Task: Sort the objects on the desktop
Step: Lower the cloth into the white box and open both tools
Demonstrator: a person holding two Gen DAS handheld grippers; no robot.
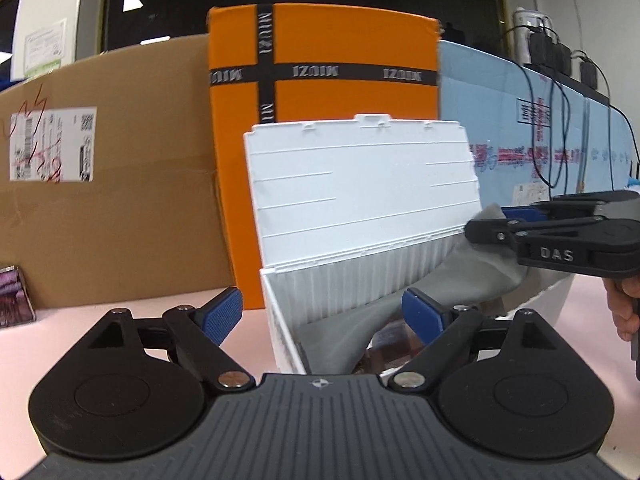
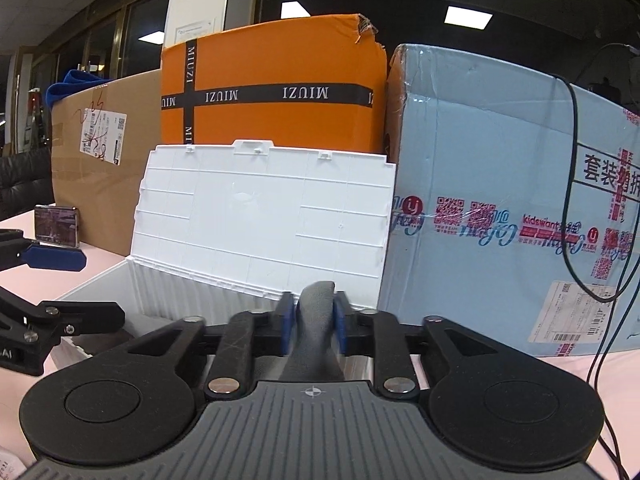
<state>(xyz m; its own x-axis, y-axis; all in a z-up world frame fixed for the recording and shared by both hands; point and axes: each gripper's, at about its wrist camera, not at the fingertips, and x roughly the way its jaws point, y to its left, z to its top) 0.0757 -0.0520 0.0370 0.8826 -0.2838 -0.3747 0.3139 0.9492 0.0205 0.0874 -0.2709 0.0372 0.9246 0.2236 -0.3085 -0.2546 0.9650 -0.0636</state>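
Observation:
A white plastic storage box (image 1: 280,320) stands on the pink table with its lid (image 1: 360,184) tipped up against the cartons behind. A grey cloth (image 1: 340,336) drapes from the box's right rim down into it. My left gripper (image 1: 330,312) is open, its blue pads on either side of the box's near corner, touching nothing. My right gripper (image 1: 486,226) reaches in from the right. In the right wrist view the grey cloth (image 2: 316,300) is bunched between the blue pads of my right gripper (image 2: 314,320), which press on it. The lid (image 2: 260,220) rises just behind.
Behind the box stand an orange carton (image 1: 320,40), a brown carton (image 1: 120,200) and a light blue carton (image 2: 500,160) with black cables (image 2: 572,160) hanging over it. A small dark phone-like object (image 2: 56,226) leans at the left. A hand (image 1: 624,304) holds the right gripper.

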